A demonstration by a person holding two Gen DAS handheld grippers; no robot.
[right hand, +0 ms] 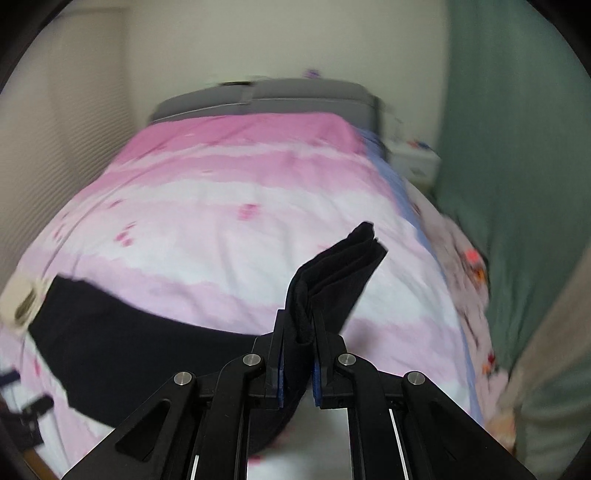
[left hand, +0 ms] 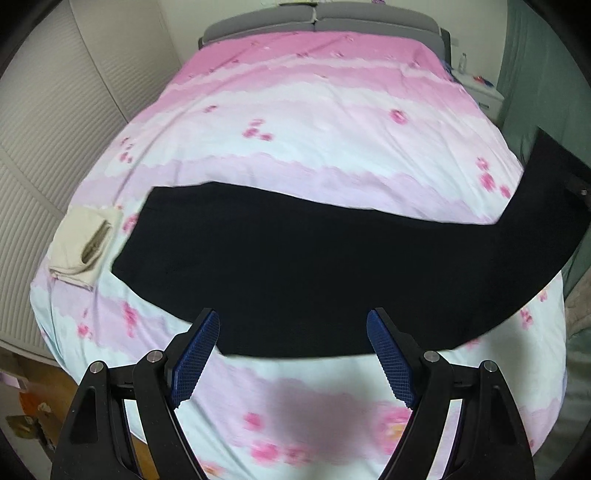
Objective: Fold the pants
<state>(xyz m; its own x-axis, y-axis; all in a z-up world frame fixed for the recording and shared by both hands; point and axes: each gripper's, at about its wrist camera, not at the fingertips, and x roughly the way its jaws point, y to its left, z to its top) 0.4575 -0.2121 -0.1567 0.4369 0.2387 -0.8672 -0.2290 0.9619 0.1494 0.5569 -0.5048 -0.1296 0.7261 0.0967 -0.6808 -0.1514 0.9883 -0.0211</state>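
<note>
The black pants (left hand: 295, 266) lie across the pink and pale blue bedspread (left hand: 295, 122), stretched from left to right. Their right end rises off the bed at the right edge of the left wrist view. My left gripper (left hand: 293, 323) is open and empty, hovering just above the pants' near edge. My right gripper (right hand: 299, 325) is shut on the right end of the pants (right hand: 332, 273) and holds it lifted above the bed, with a folded flap sticking up past the fingers. The rest of the pants trails left on the bed (right hand: 122, 343).
A folded cream garment (left hand: 83, 247) lies on the bed's left edge beside the pants. A grey headboard (left hand: 317, 22) is at the far end. A green curtain (right hand: 517, 184) and a white nightstand (left hand: 480, 92) stand to the right. A white slatted wall is on the left.
</note>
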